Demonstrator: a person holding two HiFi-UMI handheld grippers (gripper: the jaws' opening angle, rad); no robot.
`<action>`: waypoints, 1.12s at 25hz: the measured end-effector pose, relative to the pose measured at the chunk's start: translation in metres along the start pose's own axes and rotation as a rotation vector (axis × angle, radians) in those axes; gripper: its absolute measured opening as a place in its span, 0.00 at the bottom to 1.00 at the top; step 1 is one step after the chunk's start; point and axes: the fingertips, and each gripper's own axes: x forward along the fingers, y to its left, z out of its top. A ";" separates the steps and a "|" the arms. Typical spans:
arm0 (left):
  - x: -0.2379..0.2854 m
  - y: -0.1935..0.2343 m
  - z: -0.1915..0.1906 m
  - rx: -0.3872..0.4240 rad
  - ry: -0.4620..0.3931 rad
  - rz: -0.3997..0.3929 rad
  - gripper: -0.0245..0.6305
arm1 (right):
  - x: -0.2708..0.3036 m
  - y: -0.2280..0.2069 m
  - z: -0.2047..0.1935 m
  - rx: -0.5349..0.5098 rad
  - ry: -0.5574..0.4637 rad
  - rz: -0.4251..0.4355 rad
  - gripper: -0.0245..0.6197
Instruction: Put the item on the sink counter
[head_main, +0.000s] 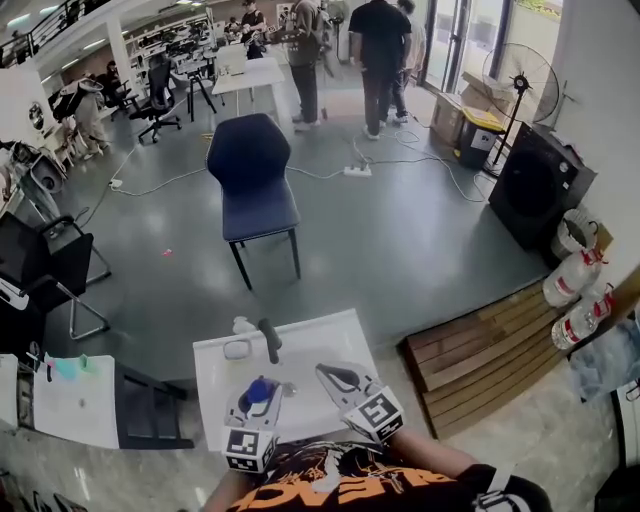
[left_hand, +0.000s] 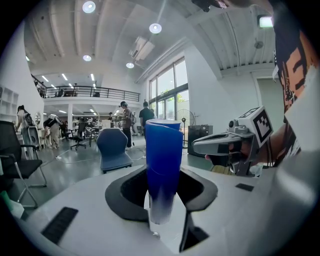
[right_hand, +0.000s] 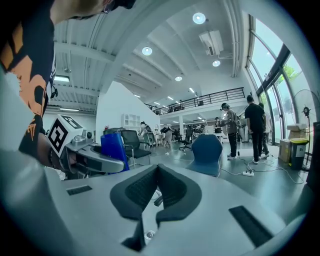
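Observation:
A tall blue cup (left_hand: 164, 160) stands upright between the black pads of my left gripper (left_hand: 162, 192), which is shut on it. In the head view the cup (head_main: 259, 389) and left gripper (head_main: 261, 392) hover over the near part of the white sink counter (head_main: 335, 335), close to my body. To its right, my right gripper (head_main: 327, 373) hangs over the same counter with nothing in it. Its pad tips (right_hand: 158, 167) meet, so it is shut. The black faucet (head_main: 270, 340) stands at the counter's far side, beyond both grippers.
A small pale dish (head_main: 238, 349) lies left of the faucet. Beyond the counter stands a blue chair (head_main: 252, 170). Wooden boards (head_main: 480, 360) lie to the right, with white bottles (head_main: 575, 285) near the wall. A white side table (head_main: 75, 405) is at left. People stand far off.

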 end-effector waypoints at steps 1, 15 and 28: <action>0.000 0.005 -0.001 -0.003 0.001 0.003 0.29 | 0.005 0.001 0.001 -0.002 0.003 0.003 0.06; 0.014 0.060 -0.007 -0.028 0.004 0.015 0.29 | 0.065 0.005 0.000 -0.011 0.057 0.029 0.06; 0.013 0.115 -0.020 -0.044 0.025 0.070 0.29 | 0.113 0.017 -0.012 0.003 0.102 0.080 0.06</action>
